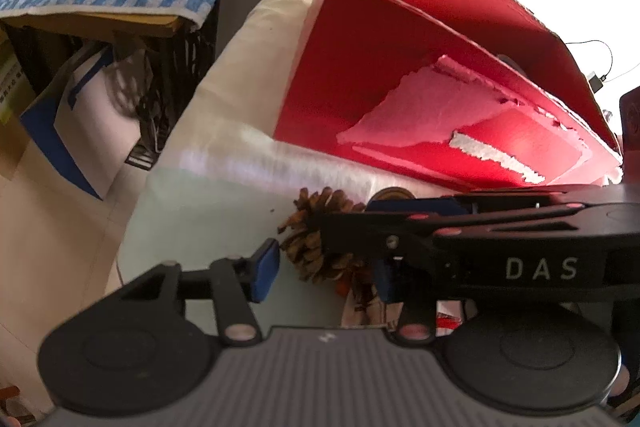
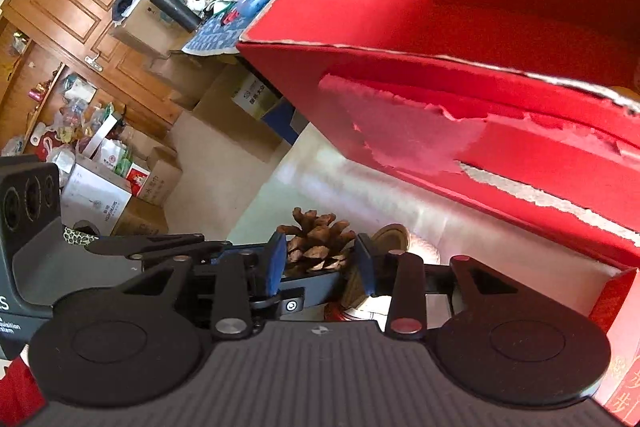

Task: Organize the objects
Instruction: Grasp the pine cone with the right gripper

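Both my grippers bracket the brown, scaly pine cone: right gripper half-open with pads flanking it, contact unclear; left gripper part-open, its far pad hidden. I'd squeeze gently, centred.

A brown pine cone, scales flared open, lies on the pale tabletop just in front of the big red cardboard box, whose torn paper face shows white.
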`<action>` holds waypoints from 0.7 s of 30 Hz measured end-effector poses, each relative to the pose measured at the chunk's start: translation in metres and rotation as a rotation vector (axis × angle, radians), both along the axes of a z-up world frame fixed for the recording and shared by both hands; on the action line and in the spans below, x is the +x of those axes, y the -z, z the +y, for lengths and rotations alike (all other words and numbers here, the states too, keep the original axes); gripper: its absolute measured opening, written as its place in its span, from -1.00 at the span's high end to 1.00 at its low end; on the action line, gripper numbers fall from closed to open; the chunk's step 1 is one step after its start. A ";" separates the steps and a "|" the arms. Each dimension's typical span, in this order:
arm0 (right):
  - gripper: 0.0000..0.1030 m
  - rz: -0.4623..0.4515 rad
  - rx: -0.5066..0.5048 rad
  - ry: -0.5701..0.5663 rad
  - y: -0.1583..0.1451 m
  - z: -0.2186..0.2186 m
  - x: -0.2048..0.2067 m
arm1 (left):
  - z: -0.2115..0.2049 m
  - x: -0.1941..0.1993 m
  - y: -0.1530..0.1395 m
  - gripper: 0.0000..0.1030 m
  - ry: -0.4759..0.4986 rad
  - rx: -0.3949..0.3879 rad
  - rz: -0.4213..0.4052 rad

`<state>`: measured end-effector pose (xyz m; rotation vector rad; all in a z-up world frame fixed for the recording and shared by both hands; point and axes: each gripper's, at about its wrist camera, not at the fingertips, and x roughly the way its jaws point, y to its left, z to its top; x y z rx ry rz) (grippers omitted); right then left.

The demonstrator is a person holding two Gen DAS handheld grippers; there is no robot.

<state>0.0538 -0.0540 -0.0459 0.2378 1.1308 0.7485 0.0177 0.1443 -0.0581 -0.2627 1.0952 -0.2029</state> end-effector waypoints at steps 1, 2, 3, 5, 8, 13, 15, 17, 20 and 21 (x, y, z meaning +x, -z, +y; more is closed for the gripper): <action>0.22 -0.004 0.002 0.000 -0.001 -0.001 -0.001 | 0.000 0.000 0.000 0.10 0.000 -0.003 -0.001; 0.28 -0.010 0.004 -0.002 -0.002 -0.001 -0.001 | 0.000 0.000 -0.001 0.10 0.001 -0.003 -0.002; 0.28 -0.016 0.008 -0.005 -0.003 -0.001 -0.002 | -0.001 0.000 -0.001 0.10 0.003 -0.001 -0.005; 0.28 -0.033 0.014 -0.008 -0.008 -0.002 -0.005 | -0.003 -0.002 -0.004 0.10 0.007 0.012 -0.016; 0.28 -0.055 0.028 -0.010 -0.015 -0.003 -0.008 | -0.006 -0.005 -0.012 0.10 0.015 0.030 -0.040; 0.27 -0.116 0.060 -0.001 -0.033 -0.012 -0.016 | -0.013 -0.011 -0.030 0.10 0.028 0.058 -0.086; 0.27 -0.143 0.073 0.012 -0.041 -0.018 -0.018 | -0.018 -0.014 -0.040 0.10 0.037 0.068 -0.113; 0.27 -0.170 0.087 0.032 -0.051 -0.026 -0.020 | -0.024 -0.016 -0.051 0.10 0.050 0.077 -0.145; 0.27 -0.204 0.105 0.070 -0.064 -0.040 -0.024 | -0.034 -0.017 -0.068 0.10 0.074 0.079 -0.189; 0.27 -0.214 0.109 0.082 -0.068 -0.046 -0.024 | -0.038 -0.017 -0.073 0.10 0.083 0.078 -0.203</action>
